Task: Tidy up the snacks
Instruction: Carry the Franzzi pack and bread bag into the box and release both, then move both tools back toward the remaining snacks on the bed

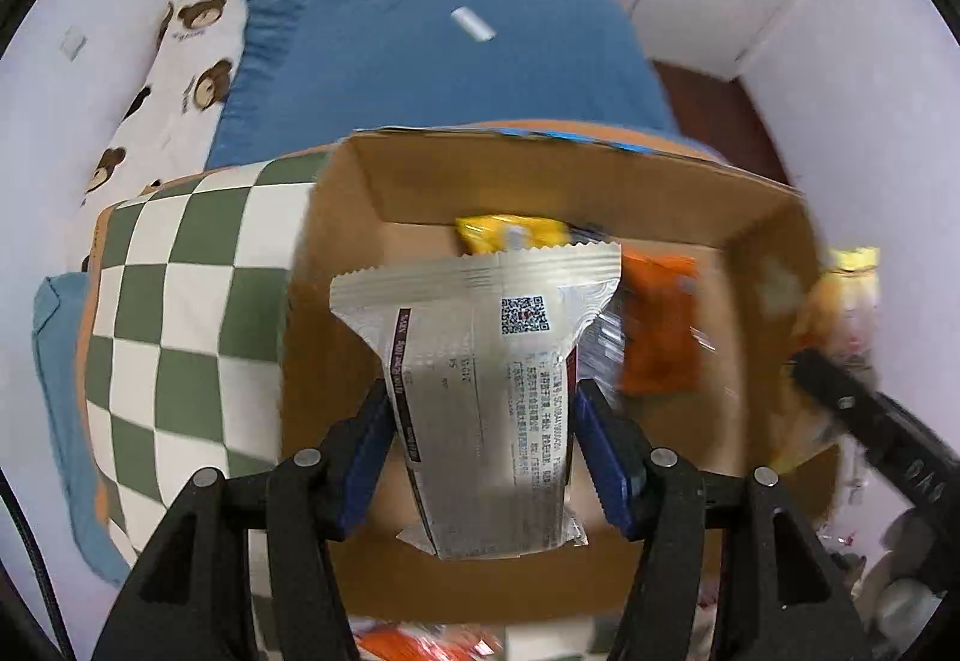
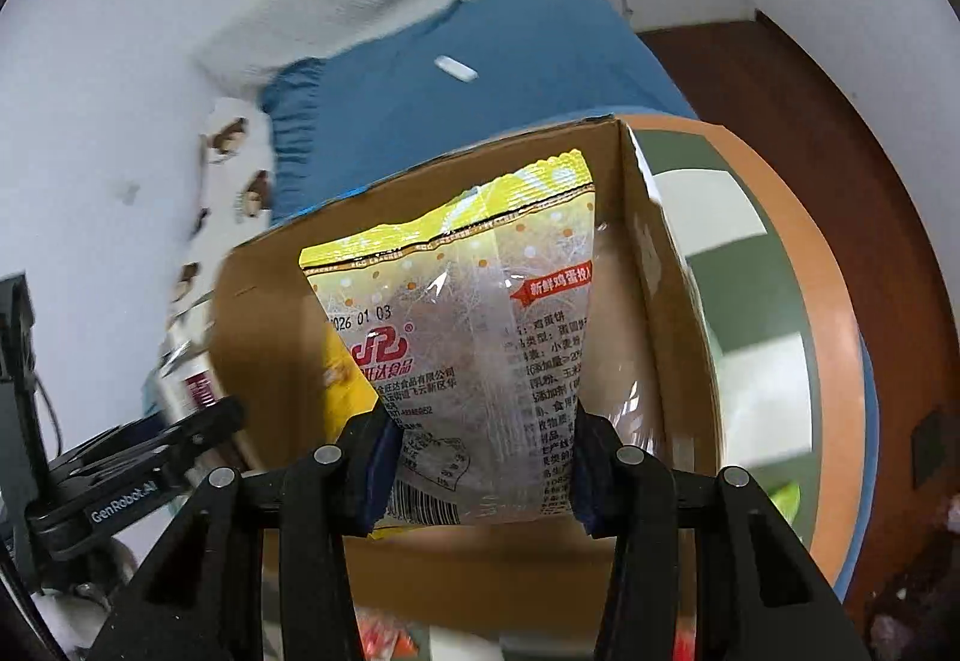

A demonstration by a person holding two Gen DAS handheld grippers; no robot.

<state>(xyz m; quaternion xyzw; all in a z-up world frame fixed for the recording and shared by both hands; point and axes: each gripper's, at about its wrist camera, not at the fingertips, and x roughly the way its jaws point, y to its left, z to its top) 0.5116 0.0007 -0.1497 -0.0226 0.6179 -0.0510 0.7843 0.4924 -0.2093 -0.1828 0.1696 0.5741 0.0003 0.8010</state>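
My left gripper (image 1: 483,421) is shut on a silver snack packet (image 1: 480,361) with a QR code and holds it over an open cardboard box (image 1: 540,169). A yellow packet (image 1: 510,232) and an orange packet (image 1: 660,325) lie inside the box. My right gripper (image 2: 480,457) is shut on a yellow and clear snack bag (image 2: 468,313) with red print, held over the same box (image 2: 420,169). The right gripper also shows blurred at the right edge of the left wrist view (image 1: 840,391), and the left gripper at the left of the right wrist view (image 2: 180,433).
The box stands on a round table with a green and white checked cloth (image 1: 180,301) (image 2: 768,313). Behind it is a bed with a blue cover (image 1: 432,55) and a bear-print pillow (image 1: 186,79). Orange packets (image 1: 414,646) lie below the box's near wall.
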